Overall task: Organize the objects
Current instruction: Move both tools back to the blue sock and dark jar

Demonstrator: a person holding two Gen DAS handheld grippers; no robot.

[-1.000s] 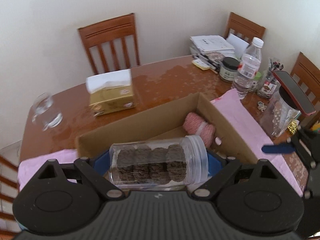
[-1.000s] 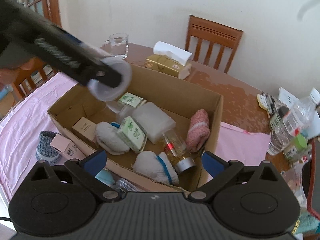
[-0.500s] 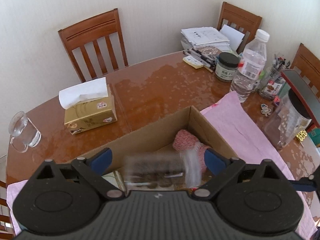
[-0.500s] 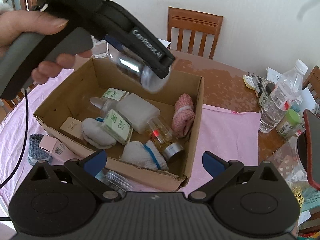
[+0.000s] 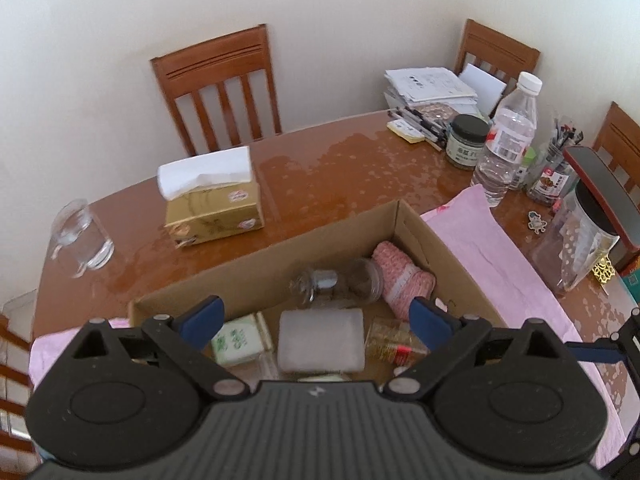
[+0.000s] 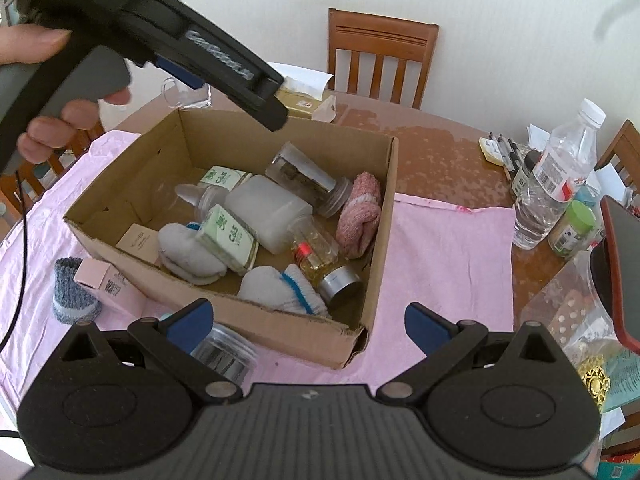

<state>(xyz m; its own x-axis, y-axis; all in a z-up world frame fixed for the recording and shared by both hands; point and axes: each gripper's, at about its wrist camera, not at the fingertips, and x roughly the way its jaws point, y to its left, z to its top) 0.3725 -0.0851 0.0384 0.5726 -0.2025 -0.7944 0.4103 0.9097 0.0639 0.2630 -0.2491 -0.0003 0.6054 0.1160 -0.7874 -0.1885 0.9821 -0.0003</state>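
Observation:
An open cardboard box sits on a pink cloth. A clear jar of brown cookies lies on its side inside it, against a pink sock. The box also holds white socks, green-labelled boxes, a frosted bottle and an amber bottle. My left gripper is open and empty above the box; the right wrist view shows it over the box's far side. My right gripper is open and empty in front of the box, with another clear jar beside its left finger.
A grey sock and a small pink box lie on the cloth left of the cardboard box. On the wooden table stand a tissue box, a glass mug, a water bottle, jars, papers and a plastic bag. Chairs surround the table.
My left gripper let go of the cookie jar, which dropped into the box and now lies beside the pink sock. The left jaws opened wide. The right gripper pulled back a little.

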